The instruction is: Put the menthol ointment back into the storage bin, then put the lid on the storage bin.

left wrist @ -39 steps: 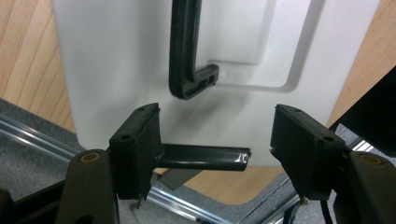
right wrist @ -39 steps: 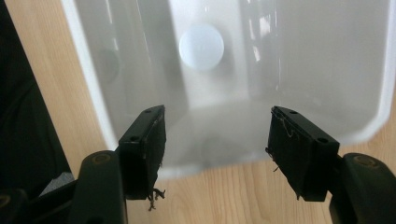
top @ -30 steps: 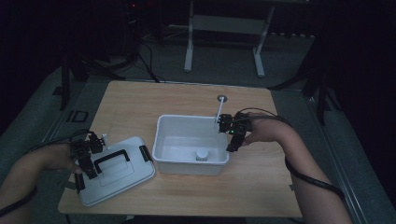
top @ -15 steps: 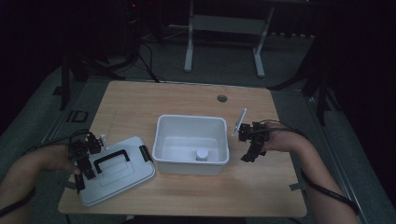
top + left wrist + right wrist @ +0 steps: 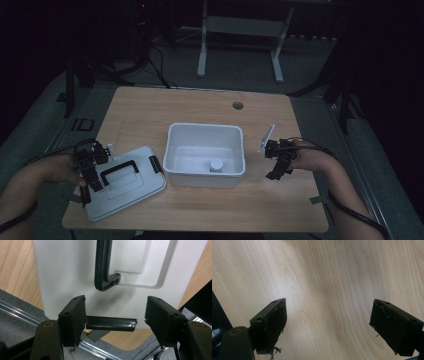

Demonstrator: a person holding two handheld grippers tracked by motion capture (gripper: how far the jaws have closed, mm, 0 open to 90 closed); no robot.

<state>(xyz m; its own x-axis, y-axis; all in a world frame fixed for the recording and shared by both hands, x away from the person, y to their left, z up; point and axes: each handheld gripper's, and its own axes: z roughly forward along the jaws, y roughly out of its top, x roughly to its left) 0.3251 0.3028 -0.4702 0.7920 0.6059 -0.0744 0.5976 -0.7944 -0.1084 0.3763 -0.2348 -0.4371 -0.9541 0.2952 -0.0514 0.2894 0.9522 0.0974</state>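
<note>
A white open bin (image 5: 205, 131) stands mid-table, with a small white cylinder (image 5: 216, 165) inside by its front wall. Its white lid (image 5: 142, 187), with a black handle (image 5: 102, 270), lies flat to the bin's left. My left gripper (image 5: 91, 176) sits at the lid's left edge. Its jaws straddle a black latch (image 5: 110, 323) there: the left pad touches it and a gap shows at the right pad. My right gripper (image 5: 276, 167) hovers low over bare wood right of the bin. Its jaws (image 5: 328, 325) have just been opening and hold nothing.
A round cable hole (image 5: 237, 105) sits near the table's (image 5: 150, 110) far edge. A metal stand (image 5: 202, 45) and cables are on the floor beyond. The lid's corner reaches the table's front-left edge.
My right gripper has moved from over the bin's right rim out to the right and down toward the tabletop. The left gripper and the lid have stayed put.
</note>
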